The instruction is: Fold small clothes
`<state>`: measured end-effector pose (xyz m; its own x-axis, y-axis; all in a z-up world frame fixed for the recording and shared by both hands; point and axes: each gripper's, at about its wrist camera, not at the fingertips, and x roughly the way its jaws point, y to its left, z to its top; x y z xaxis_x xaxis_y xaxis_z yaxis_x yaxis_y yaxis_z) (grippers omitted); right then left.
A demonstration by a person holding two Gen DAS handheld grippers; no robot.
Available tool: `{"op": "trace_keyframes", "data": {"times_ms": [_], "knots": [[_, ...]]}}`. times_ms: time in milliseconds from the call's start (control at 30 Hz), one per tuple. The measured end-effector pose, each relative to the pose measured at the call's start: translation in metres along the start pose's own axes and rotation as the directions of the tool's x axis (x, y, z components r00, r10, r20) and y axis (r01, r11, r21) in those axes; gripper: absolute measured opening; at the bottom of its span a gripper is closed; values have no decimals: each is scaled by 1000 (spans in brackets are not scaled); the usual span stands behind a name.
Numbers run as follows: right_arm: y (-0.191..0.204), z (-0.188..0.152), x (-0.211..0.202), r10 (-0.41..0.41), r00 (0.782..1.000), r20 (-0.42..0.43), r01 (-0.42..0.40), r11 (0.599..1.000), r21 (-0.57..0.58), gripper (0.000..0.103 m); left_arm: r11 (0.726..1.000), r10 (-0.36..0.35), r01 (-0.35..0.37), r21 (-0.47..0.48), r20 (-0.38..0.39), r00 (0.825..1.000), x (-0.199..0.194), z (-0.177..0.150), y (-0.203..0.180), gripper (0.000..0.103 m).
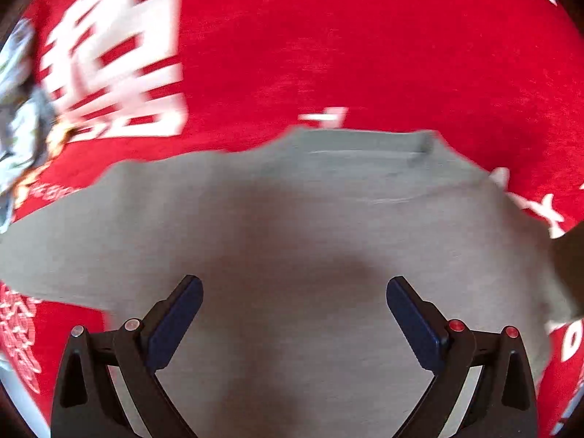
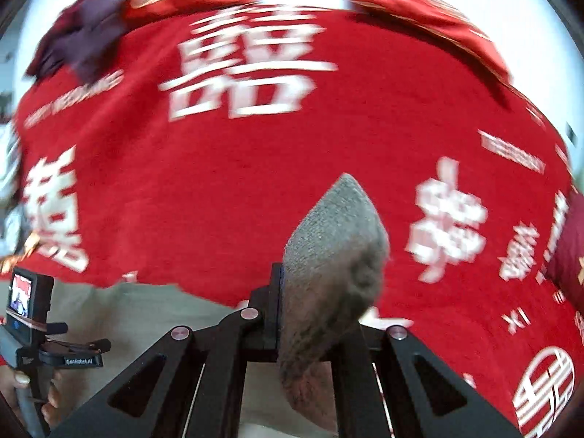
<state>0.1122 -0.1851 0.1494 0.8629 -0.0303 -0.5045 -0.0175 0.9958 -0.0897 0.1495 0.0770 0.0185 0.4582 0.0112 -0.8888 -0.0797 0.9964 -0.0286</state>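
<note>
A grey garment (image 1: pixel 292 211) lies spread on a red cloth with white characters (image 1: pixel 328 43). My left gripper (image 1: pixel 294 292) is open and empty, hovering just above the garment's middle. My right gripper (image 2: pixel 303 292) is shut on a corner of the grey garment (image 2: pixel 335 241), which stands up in a peak between its jaws; the rest of the garment (image 2: pixel 138 314) lies flat to the lower left. The left gripper's handle, held in a hand (image 2: pixel 33 332), shows at the left edge of the right wrist view.
The red cloth (image 2: pixel 255 168) covers the whole work surface. A dark purple garment (image 2: pixel 80 33) lies at its far left corner. Red patterned fabric (image 2: pixel 430 11) lies along the far edge. A patterned item (image 1: pixel 22 109) sits at the left edge.
</note>
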Motion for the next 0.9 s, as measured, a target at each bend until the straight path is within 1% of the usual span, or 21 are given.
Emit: {"op": "trace_keyframes", "data": {"times_ms": [33,67,100,167,233,300,367,433,467,500,533,567,600,633,667,700,733,767,833,900], "knots": [[29,3,13,24,1000,-15,-24,999,-27,5,1000,8,-8,-12,7,1000,-2,-4,15,102],[51,3,21,36,999,-25,-37,998,-47,5,1000,18,-17,-26,9,1000,-3,-8,28,102],[75,2,32,52,998,-40,-55,996,-69,5,998,20,-19,-58,9,1000,-8,-15,53,102],[127,-6,60,81,993,-88,-91,989,-116,5,992,-3,6,-129,26,1000,-11,-25,87,102],[169,-20,78,92,987,-130,-112,982,-154,5,984,-17,21,-177,27,999,-10,-32,107,102],[211,-39,105,95,976,-194,-133,972,-196,5,974,-42,49,-219,39,998,-4,-38,129,102],[240,-62,121,90,967,-240,-147,961,-234,5,967,-52,62,-249,46,998,2,-43,138,102],[265,-81,135,71,957,-280,-152,949,-277,5,956,-81,92,-278,53,995,7,-49,149,101],[274,-89,141,58,952,-299,-149,944,-293,5,957,-87,102,-271,68,994,6,-50,151,101],[280,-96,148,35,947,-318,-137,942,-305,5,963,-72,90,-255,80,994,5,-49,152,101],[283,-99,152,28,940,-341,-139,943,-304,5,966,-60,79,-247,83,995,4,-48,151,101],[281,-100,157,40,928,-370,-154,947,-284,6,967,-60,80,-244,88,994,4,-48,151,101],[281,-99,156,63,924,-377,-171,950,-260,12,965,-75,96,-244,95,993,3,-48,151,101],[274,-95,155,115,915,-388,-211,954,-215,21,964,-91,112,-242,97,991,4,-49,150,101],[267,-91,152,154,909,-388,-237,955,-177,51,964,-99,120,-239,98,990,4,-49,149,101],[261,-86,147,173,911,-375,-246,957,-155,82,966,-101,121,-229,98,990,5,-50,147,101],[253,-80,137,202,918,-341,-259,957,-130,87,969,-96,115,-219,98,991,5,-51,146,101],[243,-73,126,242,919,-310,-285,953,-101,87,973,-85,104,-206,98,992,5,-51,144,101],[218,-62,107,310,911,-273,-332,943,-37,87,977,-70,89,-191,106,992,2,-53,142,101],[179,-53,90,316,924,-215,-319,948,19,88,980,-54,74,-182,109,993,-1,-54,139,101]]}}
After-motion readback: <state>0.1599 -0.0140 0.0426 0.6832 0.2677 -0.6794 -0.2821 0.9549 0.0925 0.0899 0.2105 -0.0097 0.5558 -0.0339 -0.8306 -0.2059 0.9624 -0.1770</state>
